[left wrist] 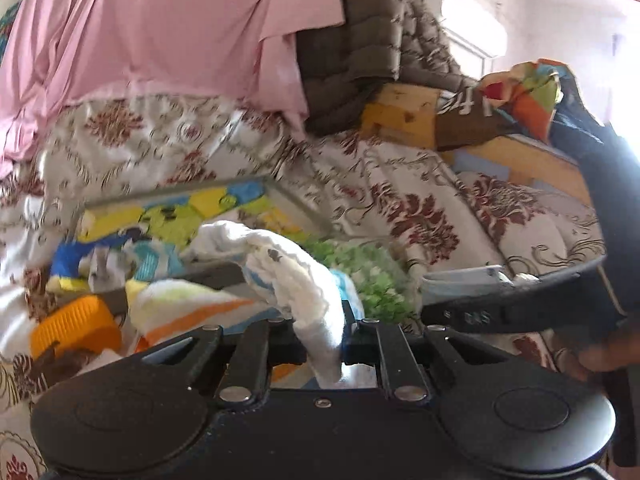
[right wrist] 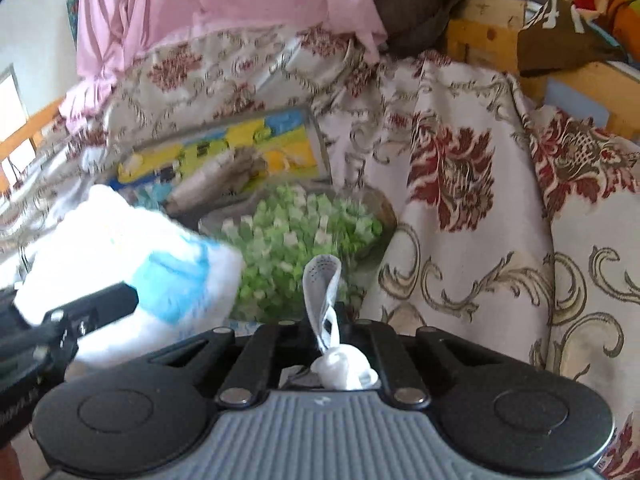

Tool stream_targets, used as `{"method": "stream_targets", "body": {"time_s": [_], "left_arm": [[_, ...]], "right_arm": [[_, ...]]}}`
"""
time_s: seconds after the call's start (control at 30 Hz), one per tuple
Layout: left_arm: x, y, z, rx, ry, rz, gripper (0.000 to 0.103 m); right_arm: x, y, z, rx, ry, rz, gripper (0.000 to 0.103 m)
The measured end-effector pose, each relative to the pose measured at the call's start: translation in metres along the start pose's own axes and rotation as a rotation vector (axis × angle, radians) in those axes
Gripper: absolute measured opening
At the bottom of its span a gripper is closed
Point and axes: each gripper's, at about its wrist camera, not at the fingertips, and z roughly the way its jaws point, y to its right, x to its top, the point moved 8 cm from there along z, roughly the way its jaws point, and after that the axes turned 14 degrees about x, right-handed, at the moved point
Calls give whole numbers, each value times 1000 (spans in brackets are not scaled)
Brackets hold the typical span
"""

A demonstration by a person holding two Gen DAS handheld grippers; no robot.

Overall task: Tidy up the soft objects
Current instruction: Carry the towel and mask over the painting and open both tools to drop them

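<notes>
My left gripper (left wrist: 320,320) is shut on a white cloth with blue patches (left wrist: 296,276), held above a pile of soft things. The same cloth shows at the left of the right wrist view (right wrist: 132,256), beside the left gripper's black body. My right gripper (right wrist: 324,320) is shut on a thin white mesh strip (right wrist: 322,292) that curls up between the fingers, with a bunched white end behind them. Below both lies a green and white patterned cloth (right wrist: 304,232). A striped towel with orange and yellow bands (left wrist: 184,308) lies at the left.
A tray with a yellow, green and blue picture (left wrist: 192,208) lies on the floral bedspread (right wrist: 480,200). An orange ribbed lid (left wrist: 76,328) sits at the left. Pink fabric (left wrist: 160,28) and a brown quilted jacket (left wrist: 360,40) hang behind. A wooden frame (left wrist: 408,112) stands at the right.
</notes>
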Motion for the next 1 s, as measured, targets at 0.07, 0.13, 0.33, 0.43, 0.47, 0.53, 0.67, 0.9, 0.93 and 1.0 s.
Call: {"method": "stream_targets", "body": {"time_s": [0.07,0.13,0.33,0.43,0.47,0.53,0.67,0.9,0.93,1.0], "left_arm": [[4,0,-5,-4,21,-13,14],[8,-2,-8,-4,37,-34,14],[24,-22,-11,11,78,-121,14],[37,-33,-12,32,115,-138,14],[43,-37,-12,38,126,-146,14],[57,-47,-8,42,143,-176,14],[82,-77,8,69,165,-211,14],[104,-150,49,131,168,-327,14],[103,-160,55,146,167,-337,14],[97,-180,67,180,154,-365,14]], "right_arm": [[5,0,-4,9,37,0,7],[9,-2,-7,22,71,-6,7],[21,-15,-17,79,167,-38,7],[28,-20,-19,94,203,-44,7],[31,-22,-19,99,214,-44,7],[38,-26,-19,116,236,-44,7],[63,-36,-6,155,284,-28,7],[120,-68,49,228,326,-33,7],[128,-75,60,241,327,-29,7],[137,-87,78,264,321,-25,7]]}}
